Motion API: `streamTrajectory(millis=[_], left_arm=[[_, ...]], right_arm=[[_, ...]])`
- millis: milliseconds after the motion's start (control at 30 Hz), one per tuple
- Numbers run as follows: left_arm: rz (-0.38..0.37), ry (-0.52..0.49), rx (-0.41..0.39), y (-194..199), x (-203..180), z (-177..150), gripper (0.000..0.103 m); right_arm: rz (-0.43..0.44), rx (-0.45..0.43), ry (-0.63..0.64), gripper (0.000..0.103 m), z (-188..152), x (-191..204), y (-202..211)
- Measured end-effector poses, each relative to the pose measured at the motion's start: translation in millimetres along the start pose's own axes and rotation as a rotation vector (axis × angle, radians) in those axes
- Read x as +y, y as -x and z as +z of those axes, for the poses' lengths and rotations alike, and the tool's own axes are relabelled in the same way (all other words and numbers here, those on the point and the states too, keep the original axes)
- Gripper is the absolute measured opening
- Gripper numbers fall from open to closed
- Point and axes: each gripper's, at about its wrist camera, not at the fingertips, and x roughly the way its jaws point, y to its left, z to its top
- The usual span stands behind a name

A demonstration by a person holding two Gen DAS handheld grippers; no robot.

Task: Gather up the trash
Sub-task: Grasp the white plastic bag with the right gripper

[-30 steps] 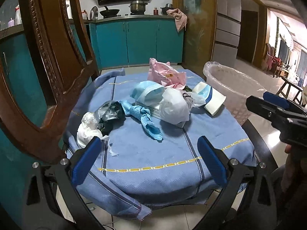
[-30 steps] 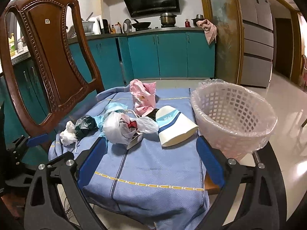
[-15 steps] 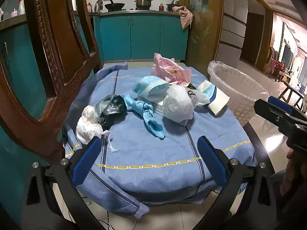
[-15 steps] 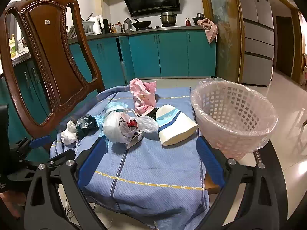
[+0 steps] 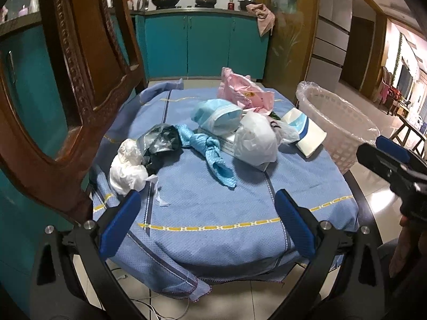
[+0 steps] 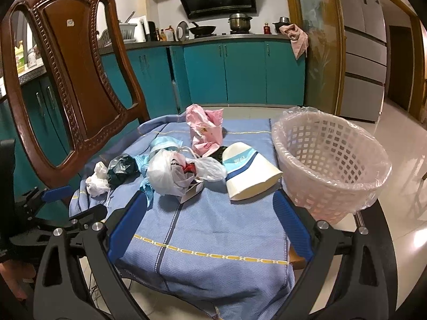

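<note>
On table, all trash uncollected: white wad (image 5: pixel 125 166), pink bag (image 6: pixel 205 130), paper cup (image 6: pixel 250 173); basket (image 6: pixel 331 176) at 3 o'clock looks empty, bottom unseen; left gripper (image 5: pixel 205 213) and right gripper (image 6: pixel 210 221) both wide, holding nothing.

The near half of the blue cloth (image 6: pixel 213 240) lies bare, open to approach from the front. A carved wooden chair back (image 6: pixel 74 80) rises along the left edge beside the trash pile (image 6: pixel 176 170). The lined basket (image 6: pixel 331 170) blocks the right edge.
</note>
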Motion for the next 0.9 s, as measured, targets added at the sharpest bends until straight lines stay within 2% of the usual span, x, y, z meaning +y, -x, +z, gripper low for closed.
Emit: streamTrajectory(millis=[200,367,567,600,633,667,700,733,767,833,900], left_arm=[[-0.001,0.038,-0.001,0,11,2,0.100],[0.016,0.067,-0.007,1,20,3,0.099],[0.022,0.089,0.004,-3,28,3,0.099],[0.025,0.087,0.009,-4,28,2,0.099],[0.027,0.085,0.012,-5,28,2,0.099],[0.030,0.083,0.013,-6,28,2,0.099],[0.031,0.083,0.013,-6,27,1,0.099],[0.029,0.086,0.017,-8,27,1,0.099],[0.024,0.090,0.020,-9,27,1,0.099],[0.002,0.102,0.032,-14,26,3,0.097],[-0.030,0.113,0.053,-23,23,7,0.092]], right_arm=[[0.053,0.016,0.064,0.093,10,25,-21],[0.083,0.056,0.111,0.093,22,50,-60],[0.054,0.138,0.102,0.091,31,53,-113],[0.052,0.160,0.097,0.087,31,53,-121],[0.049,0.192,0.103,0.074,30,53,-130],[0.054,0.227,0.112,0.056,29,55,-138],[0.063,0.263,0.123,0.048,27,56,-144],[0.069,0.269,0.126,0.036,26,55,-144],[0.076,0.265,0.124,0.028,27,54,-141],[0.108,0.218,0.092,0.022,35,49,-124],[0.132,0.146,0.056,0.021,43,40,-98]])
